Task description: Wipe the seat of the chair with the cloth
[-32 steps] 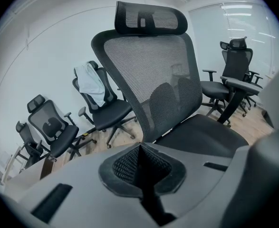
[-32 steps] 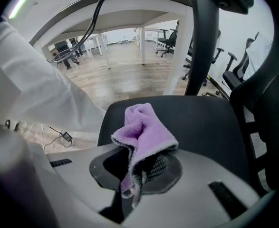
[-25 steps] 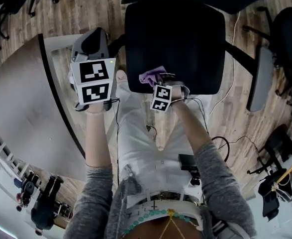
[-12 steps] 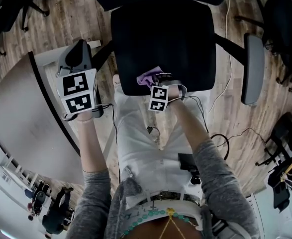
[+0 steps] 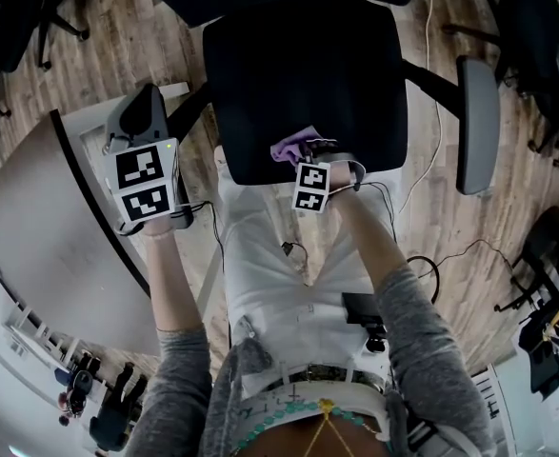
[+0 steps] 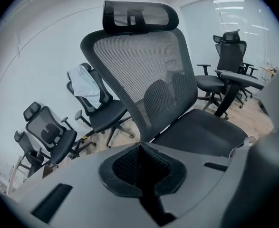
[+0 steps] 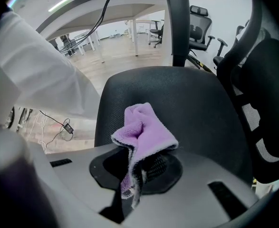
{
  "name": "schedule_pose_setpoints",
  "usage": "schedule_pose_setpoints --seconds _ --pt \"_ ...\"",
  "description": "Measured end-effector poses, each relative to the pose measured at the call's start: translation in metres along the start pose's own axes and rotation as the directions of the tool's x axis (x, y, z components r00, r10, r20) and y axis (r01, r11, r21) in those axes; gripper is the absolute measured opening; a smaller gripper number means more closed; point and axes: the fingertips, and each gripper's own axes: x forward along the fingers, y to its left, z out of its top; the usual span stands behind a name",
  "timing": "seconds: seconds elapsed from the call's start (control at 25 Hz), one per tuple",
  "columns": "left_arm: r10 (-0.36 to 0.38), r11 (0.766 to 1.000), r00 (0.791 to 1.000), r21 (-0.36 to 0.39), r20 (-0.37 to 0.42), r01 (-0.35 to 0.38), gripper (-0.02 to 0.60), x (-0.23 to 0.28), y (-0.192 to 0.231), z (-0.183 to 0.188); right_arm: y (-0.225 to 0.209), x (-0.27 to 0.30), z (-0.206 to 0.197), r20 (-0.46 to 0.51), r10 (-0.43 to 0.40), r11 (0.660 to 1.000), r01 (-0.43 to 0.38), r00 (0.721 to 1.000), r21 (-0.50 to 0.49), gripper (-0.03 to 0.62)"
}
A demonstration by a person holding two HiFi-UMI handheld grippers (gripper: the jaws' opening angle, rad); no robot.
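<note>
Cloth (image 7: 141, 129), lilac and bunched, stands pinched in my right tool (image 7: 132, 170), whose jaws are pressed onto its lower folds. Those folds vanish into the dark slot between the jaws, so I cannot make out how much of the fabric is caught.

From the head view the cloth (image 5: 293, 147) sits over the front edge of the black chair seat (image 5: 308, 74), just ahead of the right tool (image 5: 309, 152). Neither view settles whether the fabric touches the seat (image 7: 187, 103) or hangs just above it.

My left tool (image 5: 151, 98) is held well to the side, over the rim of the grey desk (image 5: 41, 217). Its jaws are pressed together with nothing between them, as the left gripper view shows along the left tool (image 6: 141, 167).

That view looks past the closed jaws at the chair's mesh backrest (image 6: 144, 75) and part of the seat (image 6: 201, 132). In the head view the backrest is cut off at the top edge.

One grey armrest (image 5: 477, 122) shows at the seat's right. The opposite armrest is masked by the left tool's body. A blurred white sleeve or trouser leg (image 7: 39, 75) fills the left of the right gripper view, and I cannot tell which.
</note>
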Motion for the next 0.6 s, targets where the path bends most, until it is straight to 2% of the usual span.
schedule_pose_setpoints --seconds 0.12,0.6 --pt "-0.004 1.000 1.000 0.015 -0.003 0.004 0.003 0.001 -0.002 0.001 -0.002 -0.001 -0.006 -0.009 -0.006 1.000 0.006 1.000 0.004 0.048" --pt "-0.014 1.000 1.000 -0.017 -0.003 0.014 0.003 -0.003 -0.005 0.000 -0.009 -0.012 -0.048 -0.059 -0.026 0.997 0.030 0.998 0.076 0.048"
